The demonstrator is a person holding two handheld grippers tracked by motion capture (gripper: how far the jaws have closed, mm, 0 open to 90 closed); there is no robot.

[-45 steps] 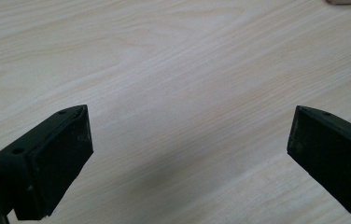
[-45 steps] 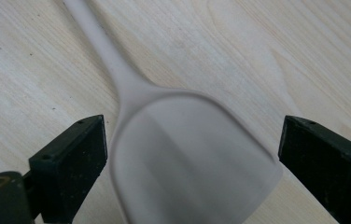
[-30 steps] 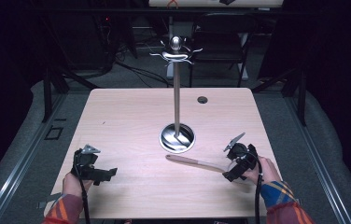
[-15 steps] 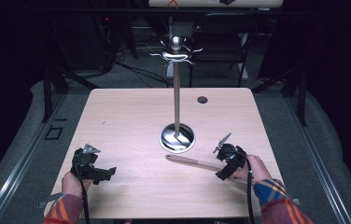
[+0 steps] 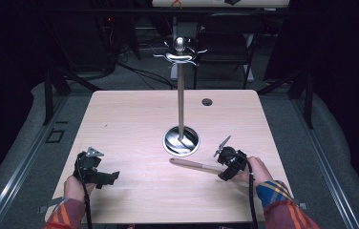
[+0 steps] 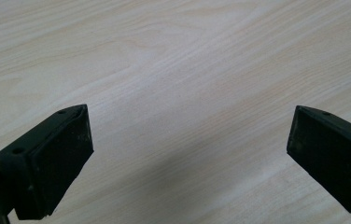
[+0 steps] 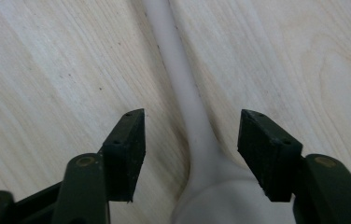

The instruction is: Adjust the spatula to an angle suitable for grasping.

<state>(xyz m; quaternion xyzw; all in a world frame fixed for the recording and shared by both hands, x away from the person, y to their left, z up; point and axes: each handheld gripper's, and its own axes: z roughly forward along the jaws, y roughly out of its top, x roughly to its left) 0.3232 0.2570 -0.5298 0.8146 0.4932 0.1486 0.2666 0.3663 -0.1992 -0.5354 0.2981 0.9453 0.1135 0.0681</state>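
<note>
The pale utensil (image 7: 183,88) is lying flat on the counter (image 5: 130,119), its long handle running straight out between the right gripper (image 7: 190,135)'s wide-open jaws — the left gripper (image 6: 190,140), equally wide, is idling well apart.

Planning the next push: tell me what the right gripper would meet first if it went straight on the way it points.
Most likely the pale utensil: the right gripper has its jaws open astride the handle, which runs ahead on the table. Height above it is unclear.
</note>
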